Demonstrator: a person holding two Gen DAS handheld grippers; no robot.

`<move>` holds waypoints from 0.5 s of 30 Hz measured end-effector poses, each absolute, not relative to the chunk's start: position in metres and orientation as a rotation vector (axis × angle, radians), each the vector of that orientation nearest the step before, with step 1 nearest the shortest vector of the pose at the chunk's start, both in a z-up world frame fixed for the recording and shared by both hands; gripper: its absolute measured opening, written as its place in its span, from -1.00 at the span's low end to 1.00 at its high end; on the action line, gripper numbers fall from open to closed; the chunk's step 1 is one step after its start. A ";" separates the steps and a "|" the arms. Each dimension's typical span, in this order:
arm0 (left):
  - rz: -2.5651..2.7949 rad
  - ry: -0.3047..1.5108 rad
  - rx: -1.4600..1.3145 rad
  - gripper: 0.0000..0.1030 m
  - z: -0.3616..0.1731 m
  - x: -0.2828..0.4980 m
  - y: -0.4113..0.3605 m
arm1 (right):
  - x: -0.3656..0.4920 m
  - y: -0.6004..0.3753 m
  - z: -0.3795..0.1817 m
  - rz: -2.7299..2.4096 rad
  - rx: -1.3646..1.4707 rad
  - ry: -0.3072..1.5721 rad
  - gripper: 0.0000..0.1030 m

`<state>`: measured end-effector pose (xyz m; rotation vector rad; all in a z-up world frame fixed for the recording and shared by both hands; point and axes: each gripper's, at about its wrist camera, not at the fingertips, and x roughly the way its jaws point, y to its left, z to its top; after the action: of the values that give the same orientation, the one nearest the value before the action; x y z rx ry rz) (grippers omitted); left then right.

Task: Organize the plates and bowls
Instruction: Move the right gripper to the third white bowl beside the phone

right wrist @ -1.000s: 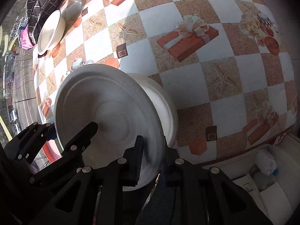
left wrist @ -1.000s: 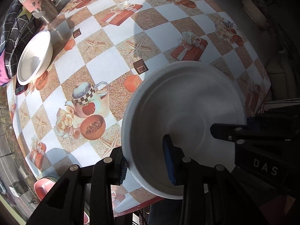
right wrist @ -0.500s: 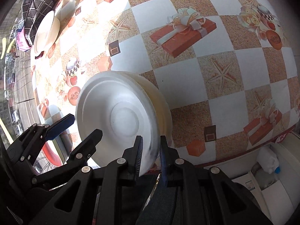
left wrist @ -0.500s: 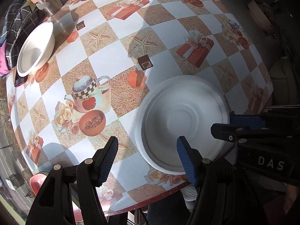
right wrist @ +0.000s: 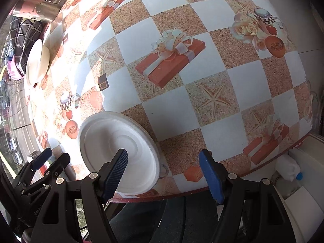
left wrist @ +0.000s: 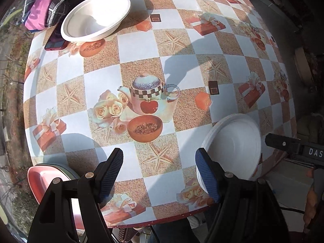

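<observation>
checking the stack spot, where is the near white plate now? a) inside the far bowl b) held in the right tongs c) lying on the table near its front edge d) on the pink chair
c: the plate lies flat on the table by its front edge, outside both tongs.

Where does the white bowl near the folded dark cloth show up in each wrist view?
Left wrist view: the white bowl sits upper left, beside the dark cloth.
Right wrist view: the same bowl appears edge-on at far left.
Shared landmark: the printed teapot with the apple on the tablecloth.
</observation>
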<state>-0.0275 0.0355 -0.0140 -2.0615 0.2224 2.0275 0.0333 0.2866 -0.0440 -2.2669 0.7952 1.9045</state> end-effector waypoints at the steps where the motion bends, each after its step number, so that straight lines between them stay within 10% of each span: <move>1: 2.043 0.204 -2.072 0.50 -0.013 -0.030 0.029 | 0.028 0.287 -0.042 1.918 -2.267 0.774 0.44; 15: 2.251 -0.007 -2.125 0.50 0.004 -0.087 -0.027 | -0.097 0.264 0.008 2.264 -2.259 0.351 0.44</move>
<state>-0.0870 -0.0269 0.0042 -2.1252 -0.0071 2.2506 -0.0974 0.2636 0.0076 -2.2592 0.3514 2.2643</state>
